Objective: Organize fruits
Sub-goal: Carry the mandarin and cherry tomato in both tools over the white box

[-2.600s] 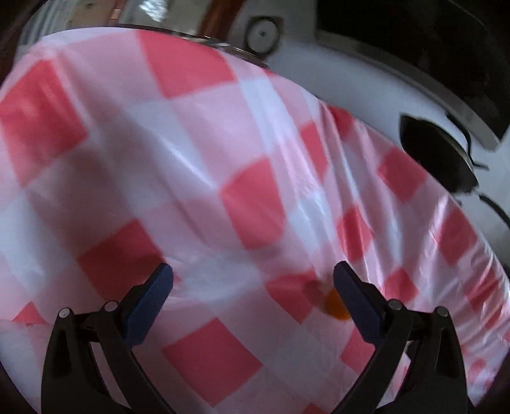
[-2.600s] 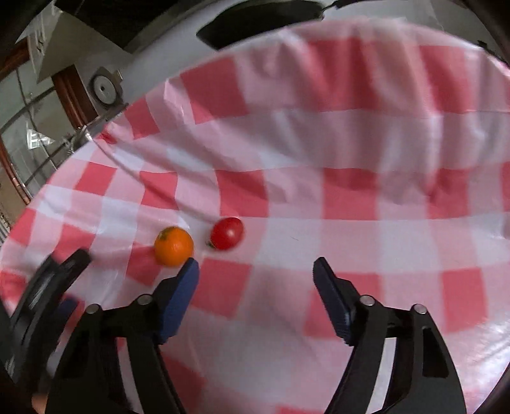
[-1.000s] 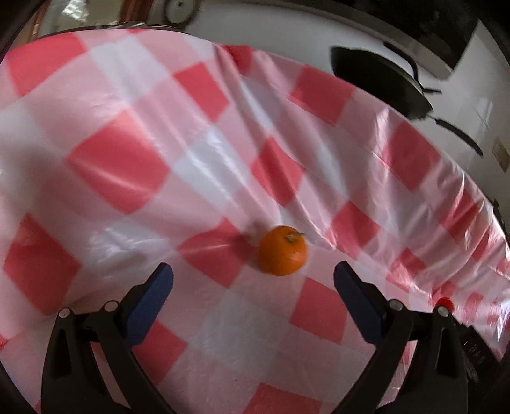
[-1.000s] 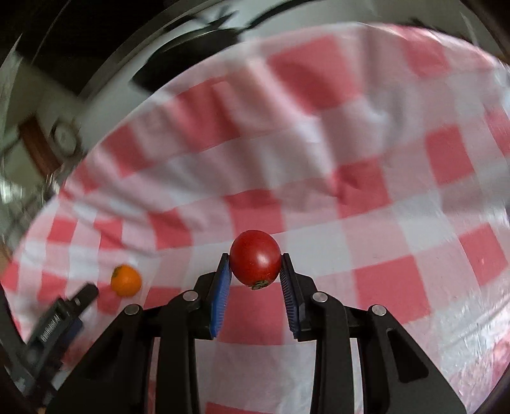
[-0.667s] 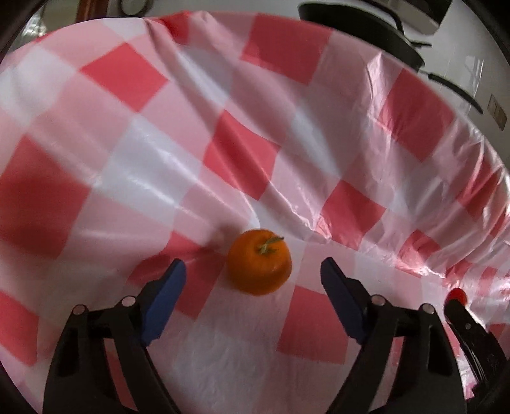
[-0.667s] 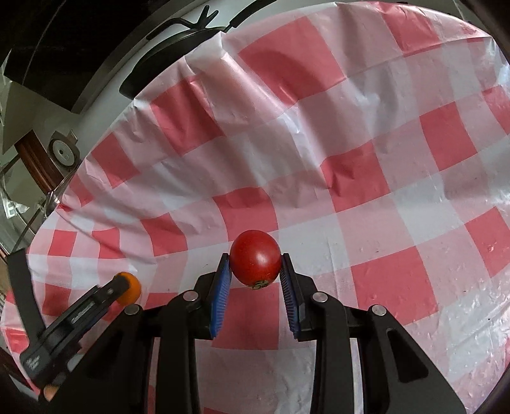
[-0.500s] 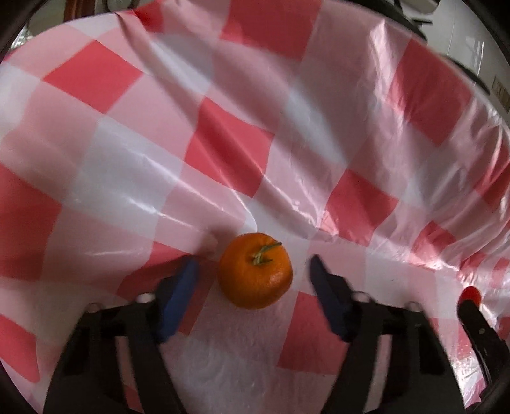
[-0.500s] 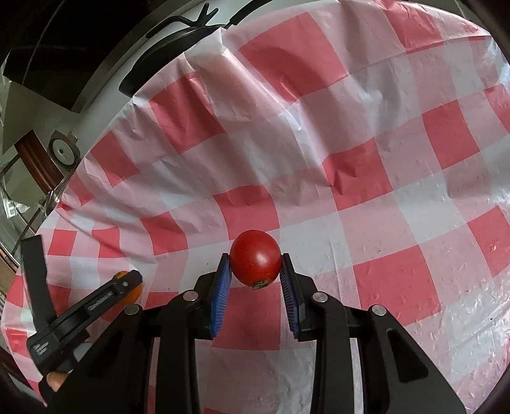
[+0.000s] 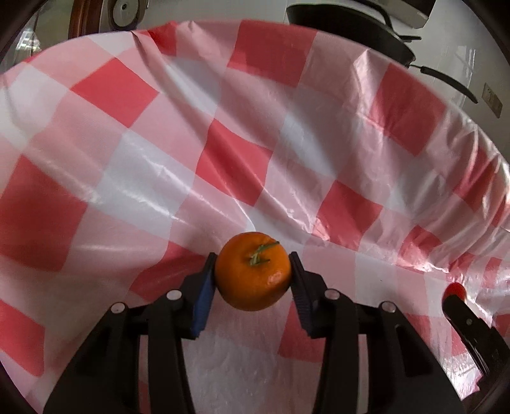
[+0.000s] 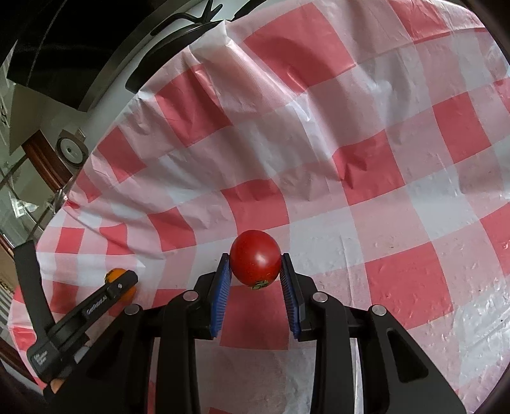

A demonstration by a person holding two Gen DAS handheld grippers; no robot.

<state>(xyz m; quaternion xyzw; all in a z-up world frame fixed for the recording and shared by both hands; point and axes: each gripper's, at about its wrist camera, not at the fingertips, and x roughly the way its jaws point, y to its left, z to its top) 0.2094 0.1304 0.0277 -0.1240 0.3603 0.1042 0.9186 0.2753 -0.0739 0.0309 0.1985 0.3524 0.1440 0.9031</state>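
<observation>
Closing just now on the round orange mandarin with its green stem (image 9: 253, 270), my left gripper (image 9: 253, 275) has both blue pads against its sides.
I see my right gripper (image 10: 255, 264) pinching the smooth red tomato (image 10: 255, 257) above the red-and-white checked plastic tablecloth (image 10: 366, 165); lifted carelessly, either round fruit could squirt out and roll toward the black pan (image 9: 347, 28) beyond.
</observation>
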